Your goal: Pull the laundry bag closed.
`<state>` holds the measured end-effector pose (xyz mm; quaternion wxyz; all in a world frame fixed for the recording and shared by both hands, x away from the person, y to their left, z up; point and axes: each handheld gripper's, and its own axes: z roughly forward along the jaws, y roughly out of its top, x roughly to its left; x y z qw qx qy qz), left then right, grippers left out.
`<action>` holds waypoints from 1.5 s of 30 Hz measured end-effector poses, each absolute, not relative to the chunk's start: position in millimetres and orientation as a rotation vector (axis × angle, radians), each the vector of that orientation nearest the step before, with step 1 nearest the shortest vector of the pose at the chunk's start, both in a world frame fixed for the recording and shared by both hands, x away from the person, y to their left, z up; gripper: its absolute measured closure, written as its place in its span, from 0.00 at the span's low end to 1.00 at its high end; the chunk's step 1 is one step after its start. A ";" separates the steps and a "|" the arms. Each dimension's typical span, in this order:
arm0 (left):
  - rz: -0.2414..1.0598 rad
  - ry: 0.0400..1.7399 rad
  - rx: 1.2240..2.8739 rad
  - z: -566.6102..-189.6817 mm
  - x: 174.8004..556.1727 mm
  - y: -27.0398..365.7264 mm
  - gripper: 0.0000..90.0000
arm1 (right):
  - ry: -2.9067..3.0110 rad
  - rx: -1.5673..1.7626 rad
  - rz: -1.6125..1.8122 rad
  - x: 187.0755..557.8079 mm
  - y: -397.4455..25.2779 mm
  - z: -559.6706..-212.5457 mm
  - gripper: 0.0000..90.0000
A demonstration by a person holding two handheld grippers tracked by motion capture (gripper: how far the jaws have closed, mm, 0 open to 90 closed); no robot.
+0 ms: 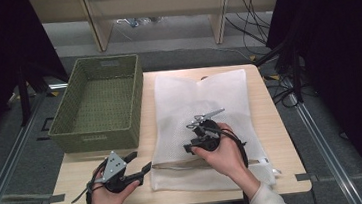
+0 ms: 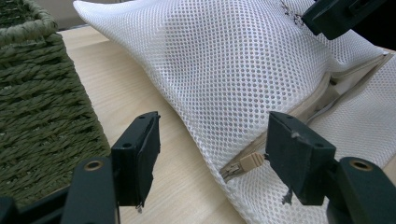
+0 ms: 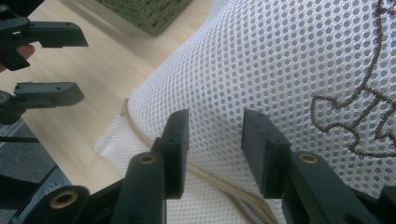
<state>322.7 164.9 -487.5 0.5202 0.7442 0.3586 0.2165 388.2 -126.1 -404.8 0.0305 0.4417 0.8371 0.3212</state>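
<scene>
Left gripper (image 2: 212, 154): jaws spread wide, nothing between the pads. It sits at the near left corner of the white mesh laundry bag (image 2: 243, 70), with the beige zipper pull (image 2: 250, 161) just inside the right-hand jaw; contact with that jaw cannot be told. In the high view this gripper (image 1: 142, 162) is held low over the near left part of the table, jaws pointing right toward the bag's edge, a grey three-cornered plate on top.

Right gripper (image 3: 212, 149): jaws parted, hovering over raised mesh of the bag (image 3: 261, 60); whether the pads touch the fabric cannot be told. In the high view it (image 1: 199, 130) is above the bag's middle, with the person's hand wrapped around it.

Mesh laundry bag (image 1: 199, 105): white, open-weave, lying flat on the right half of the table, long side running away from the person. A beige zipper (image 1: 185, 165) runs along its near edge; the zipper tape (image 3: 140, 135) also shows curving under the right gripper's jaws.

Embroidery (image 3: 359, 116): brown stitched figure on the mesh at the right of the right gripper view; too partial to read as lettering or a brand.

Woven basket (image 1: 99, 102): olive green, rectangular, on the far left of the table, just beside the bag. A small label shows on its far wall, unreadable.

Table (image 1: 271, 123): light wood top.
</scene>
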 end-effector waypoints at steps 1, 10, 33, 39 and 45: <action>0.513 0.870 1.780 -487.8 322.4 164.5 0.39 | 2.570 1.330 1.002 388.9 -126.3 -405.4 0.70; 0.493 0.875 1.777 -485.7 318.7 164.8 0.37 | 2.582 1.303 1.007 389.6 -120.5 -406.8 0.72; 0.497 0.913 1.782 -489.4 310.9 174.0 0.35 | 2.638 1.343 0.999 390.1 -99.8 -411.9 0.76; 0.511 0.920 1.791 -492.4 306.5 182.9 0.35 | 2.678 1.326 0.976 389.0 -84.9 -418.6 0.77; 0.487 0.943 1.793 -495.0 307.0 181.8 0.35 | 2.703 1.328 0.972 389.2 -73.5 -422.7 0.78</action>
